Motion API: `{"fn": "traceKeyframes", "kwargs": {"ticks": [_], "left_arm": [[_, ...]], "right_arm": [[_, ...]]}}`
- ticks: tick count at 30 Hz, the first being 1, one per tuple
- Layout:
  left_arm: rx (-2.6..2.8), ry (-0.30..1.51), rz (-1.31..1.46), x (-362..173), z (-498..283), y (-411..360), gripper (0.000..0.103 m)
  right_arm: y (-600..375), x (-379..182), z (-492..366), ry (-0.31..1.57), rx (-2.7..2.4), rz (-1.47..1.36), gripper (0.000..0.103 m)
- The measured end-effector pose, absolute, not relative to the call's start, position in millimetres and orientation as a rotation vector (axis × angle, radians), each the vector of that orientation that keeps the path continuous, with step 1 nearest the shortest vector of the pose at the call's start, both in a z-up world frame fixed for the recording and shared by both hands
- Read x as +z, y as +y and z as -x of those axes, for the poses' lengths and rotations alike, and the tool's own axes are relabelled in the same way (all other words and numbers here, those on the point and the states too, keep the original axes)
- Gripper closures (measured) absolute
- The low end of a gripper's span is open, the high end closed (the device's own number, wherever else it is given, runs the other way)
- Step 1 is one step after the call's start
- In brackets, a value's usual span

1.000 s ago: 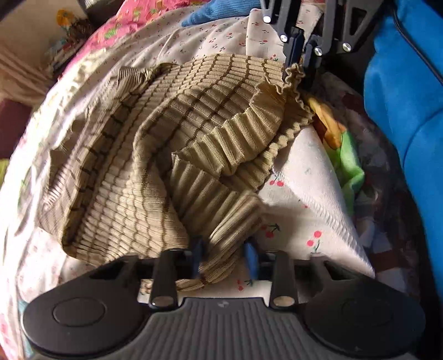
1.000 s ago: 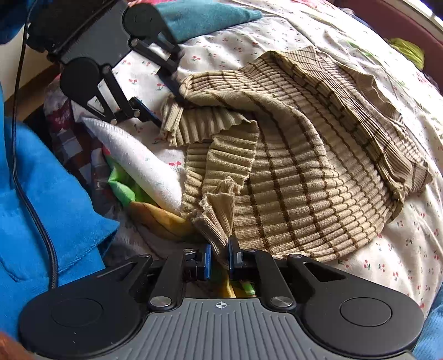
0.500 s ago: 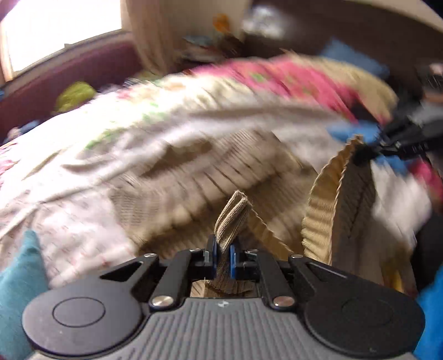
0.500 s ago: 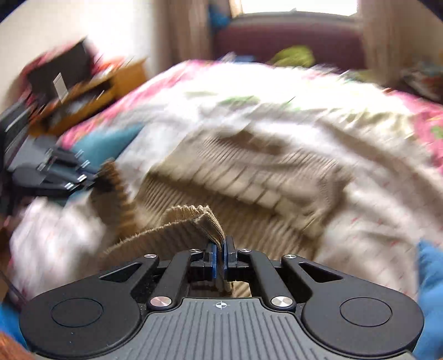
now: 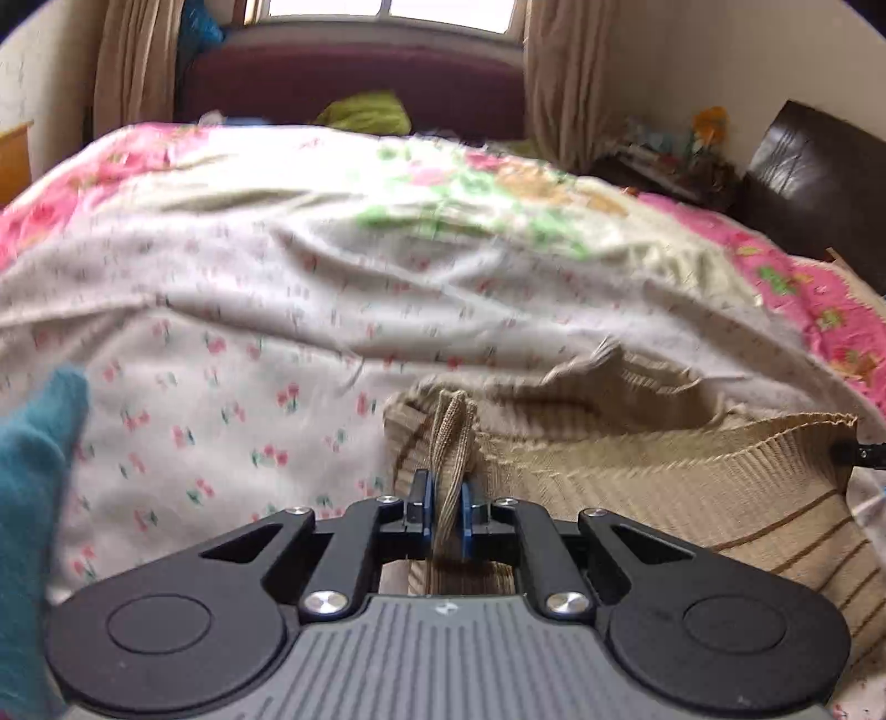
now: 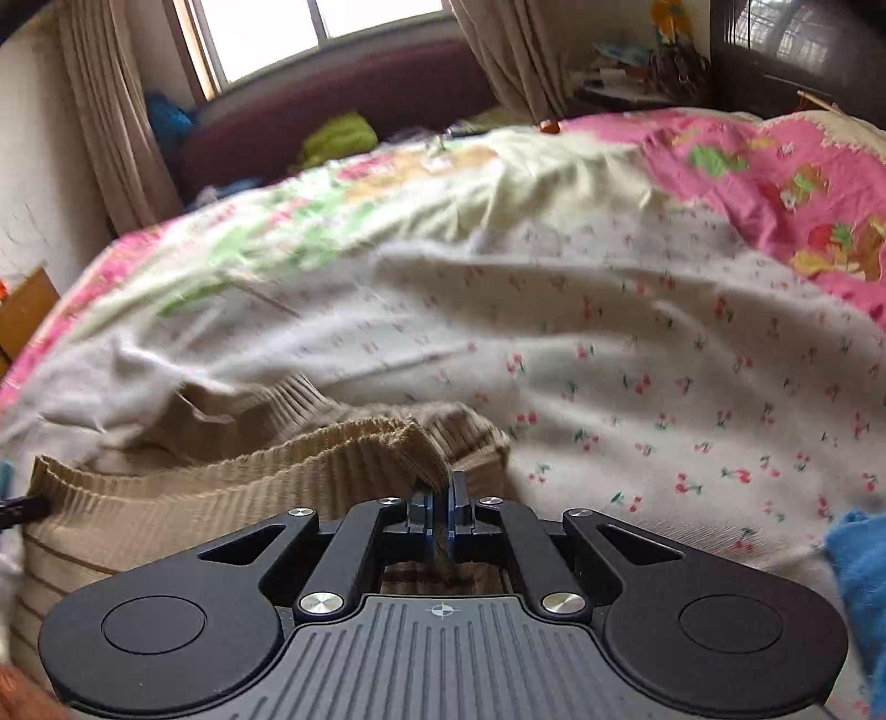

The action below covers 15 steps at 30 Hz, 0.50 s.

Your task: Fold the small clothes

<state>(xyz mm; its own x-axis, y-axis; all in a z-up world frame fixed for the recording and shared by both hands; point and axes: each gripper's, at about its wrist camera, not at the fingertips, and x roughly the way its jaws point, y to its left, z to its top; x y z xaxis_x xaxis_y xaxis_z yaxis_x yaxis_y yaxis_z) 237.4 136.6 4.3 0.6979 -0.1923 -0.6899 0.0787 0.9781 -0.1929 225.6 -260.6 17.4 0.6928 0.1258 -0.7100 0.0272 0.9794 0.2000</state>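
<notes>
Two layers of cloth cover the bed: a white sheet with small cherries (image 5: 232, 399) lies nearest, and further away there is a pink blanket with green and yellow figures (image 6: 775, 183). Behind the bed stands a dark red sofa (image 5: 354, 83) under a bright window (image 6: 288, 27), with beige curtains (image 5: 559, 77) on both sides. A lime-green cloth (image 5: 365, 113) lies on the sofa seat. At the right of the left wrist view there is a dark brown leather cushion (image 5: 819, 177), and a cluttered shelf (image 6: 637, 66) is in the corner. A teal cloth (image 5: 33, 498) shows at the left edge of that view, and a blue cloth (image 6: 858, 576) at the right edge of the right wrist view.

The left gripper (image 5: 444, 512) is clenched on a bunched corner of the beige ribbed top with brown stripes (image 5: 692, 487); the fabric rises as a narrow fold between the blue pads (image 5: 423, 509), which stand slightly apart around it. The right gripper (image 6: 440, 512) is almost fully closed on another corner of the same top (image 6: 221, 476). The upper edge of the garment is stretched between the two tools, lifted over the cherry sheet, while its far part lies crumpled on the bed. Much of the bedding is blurred.
</notes>
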Motion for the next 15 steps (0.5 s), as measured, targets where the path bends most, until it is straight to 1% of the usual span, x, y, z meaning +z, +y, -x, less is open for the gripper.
{"fn": "traceKeyframes", "kwargs": {"ticks": [2, 5, 7, 8, 11, 13, 14, 15], "left_arm": [[-0.157, 0.791, 0.156, -5, -235, 135, 0.081], [-0.157, 0.774, 0.137, -6, -230, 138, 0.078], [-0.154, 0.774, 0.163, -3, -230, 143, 0.077], [-0.154, 0.776, 0.179, -2, -230, 145, 0.077], [-0.161, 0.781, 0.2, -3, -230, 144, 0.077], [-0.162, 0.78, 0.182, -3, -231, 141, 0.077], [-0.163, 0.781, 0.178, -2, -232, 140, 0.077], [-0.163, 0.778, 0.18, 0, -232, 139, 0.079]], "right_arm": [[-260, 5, -222, 0.82, 0.05, -0.221, 0.1], [-262, 2, -220, 0.803, 0.074, -0.223, 0.099], [-264, 2, -221, 0.798, 0.086, -0.239, 0.092], [-265, 1, -221, 0.798, 0.096, -0.253, 0.091], [-261, -2, -225, 0.804, 0.106, -0.269, 0.09], [-258, -4, -229, 0.812, 0.117, -0.271, 0.088], [-255, -5, -231, 0.816, 0.115, -0.261, 0.088], [-252, -4, -233, 0.818, 0.109, -0.234, 0.091]]}}
